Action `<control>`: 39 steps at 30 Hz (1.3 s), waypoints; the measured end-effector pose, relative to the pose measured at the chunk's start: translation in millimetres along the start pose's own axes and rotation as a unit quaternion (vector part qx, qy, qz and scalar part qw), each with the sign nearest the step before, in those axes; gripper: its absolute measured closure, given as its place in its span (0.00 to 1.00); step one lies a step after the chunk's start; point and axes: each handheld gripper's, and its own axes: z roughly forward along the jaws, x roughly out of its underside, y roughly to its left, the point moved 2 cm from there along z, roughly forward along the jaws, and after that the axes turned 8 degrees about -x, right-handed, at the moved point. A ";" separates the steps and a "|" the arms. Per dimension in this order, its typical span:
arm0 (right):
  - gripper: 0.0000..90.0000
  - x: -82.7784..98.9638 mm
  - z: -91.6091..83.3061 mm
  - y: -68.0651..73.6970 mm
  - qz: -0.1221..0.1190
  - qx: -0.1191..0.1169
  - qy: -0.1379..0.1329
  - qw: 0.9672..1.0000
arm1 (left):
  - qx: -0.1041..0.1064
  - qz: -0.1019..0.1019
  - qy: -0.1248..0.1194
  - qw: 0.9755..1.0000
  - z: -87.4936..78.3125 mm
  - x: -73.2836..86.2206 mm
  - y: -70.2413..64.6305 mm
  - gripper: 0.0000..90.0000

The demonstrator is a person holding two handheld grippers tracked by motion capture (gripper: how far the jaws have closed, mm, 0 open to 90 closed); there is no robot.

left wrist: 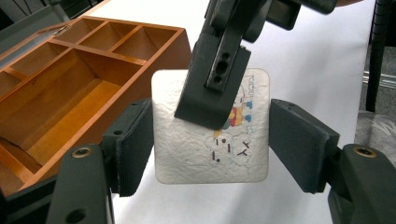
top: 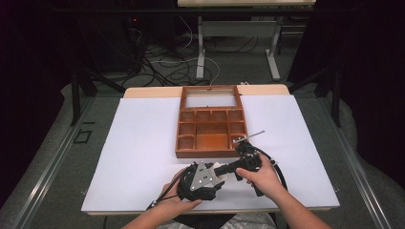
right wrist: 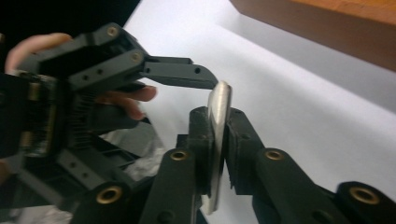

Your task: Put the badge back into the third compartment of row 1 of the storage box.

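Note:
A white square packet [left wrist: 187, 149] with a small cartoon print hangs above the white sheet, between both grippers. My right gripper [right wrist: 217, 122] is shut on it, and its own view shows the packet [right wrist: 219, 100] edge-on between the pads. In the left gripper view, one right gripper finger [left wrist: 215, 79] lies across the packet's face from above. My left gripper [left wrist: 211, 140] brackets the packet, its pads touching the left and right edges. In the high view, the left gripper [top: 217, 177] and the right gripper [top: 224, 169] meet near the table's front, just in front of the wooden box.
A brown wooden box [top: 177, 138] with several open compartments sits mid-table, its windowed lid [top: 210, 88] folded back. The box wall [left wrist: 159, 51] is close on the left of the left gripper. A thin grey bar [top: 249, 136] sticks out over the box's front right corner. White paper [top: 133, 143] covers the table.

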 end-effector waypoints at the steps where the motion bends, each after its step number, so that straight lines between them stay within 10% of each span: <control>1: 0.94 -0.1 -1.0 -0.6 0.000 -0.003 0.001 1.000 | 0.000 -0.002 0.002 1.000 0.0 0.0 0.5 0.37; 39: 0.94 -15.1 -32.4 -8.5 -0.027 0.069 -0.057 0.996 | -0.008 -0.113 0.025 0.993 -3.6 9.9 33.3 0.10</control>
